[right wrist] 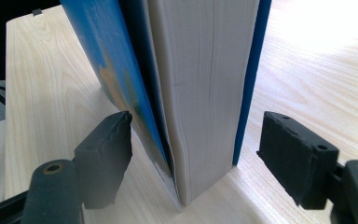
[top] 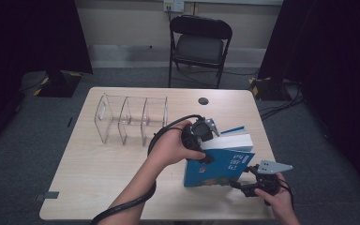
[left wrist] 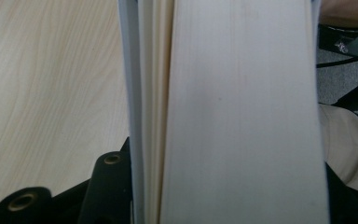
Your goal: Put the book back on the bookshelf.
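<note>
The left claw (top: 205,151) sits at the top edge of a thick blue book (top: 220,167), which fills the space between its jaws in the left gripper view; it seems to hold the book, though the pads are hidden there and I cannot be sure that they press. The right claw (right wrist: 196,154) stands wide around the book's lower corner: its left pad touches the loose front cover, and its right pad stays apart from the back cover. The book stands upright on its edge, on the near right part of the bench (top: 98,173), with the page block facing the right claw. A clear plastic rack (top: 130,119) with dividers stands further back on the left, well apart from the book.
</note>
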`<act>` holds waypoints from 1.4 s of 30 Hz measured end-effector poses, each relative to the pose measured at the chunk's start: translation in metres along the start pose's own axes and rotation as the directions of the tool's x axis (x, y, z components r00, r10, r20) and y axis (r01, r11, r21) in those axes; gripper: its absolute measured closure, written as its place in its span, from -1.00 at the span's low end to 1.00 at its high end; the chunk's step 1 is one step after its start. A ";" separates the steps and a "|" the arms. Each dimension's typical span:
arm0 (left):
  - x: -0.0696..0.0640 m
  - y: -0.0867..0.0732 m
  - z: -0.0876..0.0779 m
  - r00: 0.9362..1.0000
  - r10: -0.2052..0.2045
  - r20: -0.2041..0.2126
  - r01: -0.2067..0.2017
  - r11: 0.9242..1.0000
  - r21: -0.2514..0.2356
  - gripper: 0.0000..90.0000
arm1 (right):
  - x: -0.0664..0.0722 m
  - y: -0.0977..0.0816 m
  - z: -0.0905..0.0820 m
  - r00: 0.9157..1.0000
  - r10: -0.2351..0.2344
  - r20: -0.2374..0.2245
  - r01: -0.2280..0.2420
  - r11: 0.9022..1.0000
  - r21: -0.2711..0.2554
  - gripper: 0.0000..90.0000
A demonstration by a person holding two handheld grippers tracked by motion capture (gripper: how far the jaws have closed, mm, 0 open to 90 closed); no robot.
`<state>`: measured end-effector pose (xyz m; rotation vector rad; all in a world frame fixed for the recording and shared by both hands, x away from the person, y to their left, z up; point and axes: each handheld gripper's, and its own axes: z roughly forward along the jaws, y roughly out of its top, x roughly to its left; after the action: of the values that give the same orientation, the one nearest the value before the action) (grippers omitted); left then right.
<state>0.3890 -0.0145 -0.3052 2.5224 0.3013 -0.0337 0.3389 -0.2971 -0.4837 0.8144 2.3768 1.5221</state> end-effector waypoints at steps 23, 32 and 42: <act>-0.006 0.000 0.001 0.998 0.035 -0.050 -0.034 0.999 0.019 0.00 | -0.001 0.000 -0.001 1.000 0.004 0.002 -0.004 1.000 -0.006 -0.44; -0.006 -0.001 0.001 0.998 0.039 -0.049 -0.039 0.999 0.000 -0.03 | 0.000 0.000 0.000 1.000 -0.002 0.003 0.002 1.000 0.002 -0.44; -0.009 0.006 0.001 0.997 0.063 -0.032 -0.063 0.998 0.006 0.06 | -0.001 -0.002 0.001 1.000 0.000 -0.004 0.000 1.000 0.005 -0.44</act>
<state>0.3817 -0.0217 -0.3015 2.5384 0.2345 0.0313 0.3394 -0.2970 -0.4857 0.8124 2.3846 1.5199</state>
